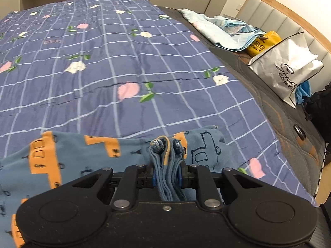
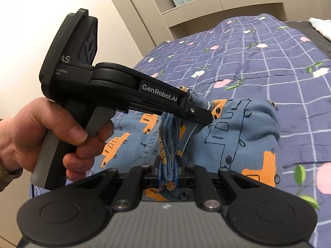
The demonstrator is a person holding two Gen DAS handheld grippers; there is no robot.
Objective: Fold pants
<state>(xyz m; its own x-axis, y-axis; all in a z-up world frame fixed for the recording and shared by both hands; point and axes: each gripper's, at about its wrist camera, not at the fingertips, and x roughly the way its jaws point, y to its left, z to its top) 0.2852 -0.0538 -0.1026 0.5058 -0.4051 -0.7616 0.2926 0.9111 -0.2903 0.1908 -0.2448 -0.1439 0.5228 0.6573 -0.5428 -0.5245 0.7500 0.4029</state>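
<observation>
Blue pants (image 1: 72, 157) printed with orange and outlined trucks lie bunched on a purple checked flower quilt (image 1: 124, 51). In the left wrist view my left gripper (image 1: 166, 173) is shut on a thick gathered fold of the pants' edge, which sticks up between its fingers. In the right wrist view my right gripper (image 2: 167, 173) is shut on another bunched fold of the pants (image 2: 238, 136). Just ahead of it, the left gripper (image 2: 201, 114) is held by a hand (image 2: 41, 136) and clamps the same garment. Both grips sit close together.
At the right of the bed lie a crumpled light-blue blanket (image 1: 223, 31), a yellow bag (image 1: 262, 43), a white paper bag (image 1: 287, 70) and a dark item (image 1: 320, 107), against a padded headboard (image 1: 279, 16). Beige wardrobe doors (image 2: 124, 10) stand beyond the bed.
</observation>
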